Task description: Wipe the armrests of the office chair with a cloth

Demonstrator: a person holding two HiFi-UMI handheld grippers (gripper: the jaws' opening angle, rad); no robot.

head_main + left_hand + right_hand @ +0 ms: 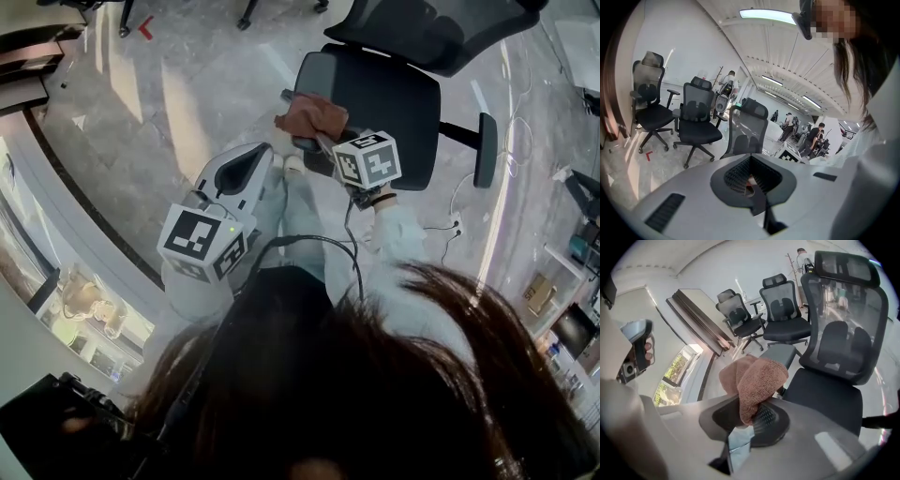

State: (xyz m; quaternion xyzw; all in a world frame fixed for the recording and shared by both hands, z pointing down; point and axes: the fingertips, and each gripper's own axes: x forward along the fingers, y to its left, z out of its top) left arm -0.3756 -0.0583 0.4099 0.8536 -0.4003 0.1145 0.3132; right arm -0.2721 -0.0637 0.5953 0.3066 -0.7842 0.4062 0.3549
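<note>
Currently we hold the left gripper (pixel 750 181) out to the left, over the pale, glossy stone-patterned floor (pixel 178 103). Its jaws are pressed together with nothing between them, and it is clear of the chair. It faces a row of black mesh-backed spare chairs (pixel 696 123) farther off.

- Just right of it, the right gripper (pixel 744 417) pinches a reddish-brown terry cloth (pixel 757 378). The cloth bunches up and folds over beyond the jaw tips.
- The cloth sits directly ahead of the right gripper, over the near grey-padded armrest (pixel 780 354) of the black office chair with a mesh back (pixel 380 89). We cannot tell whether the cloth presses on the pad.
- Right of the right gripper lies the chair's black seat.
- Farther right again, well apart from both grippers, is the chair's other dark armrest (pixel 485 150). It is bare.
</note>
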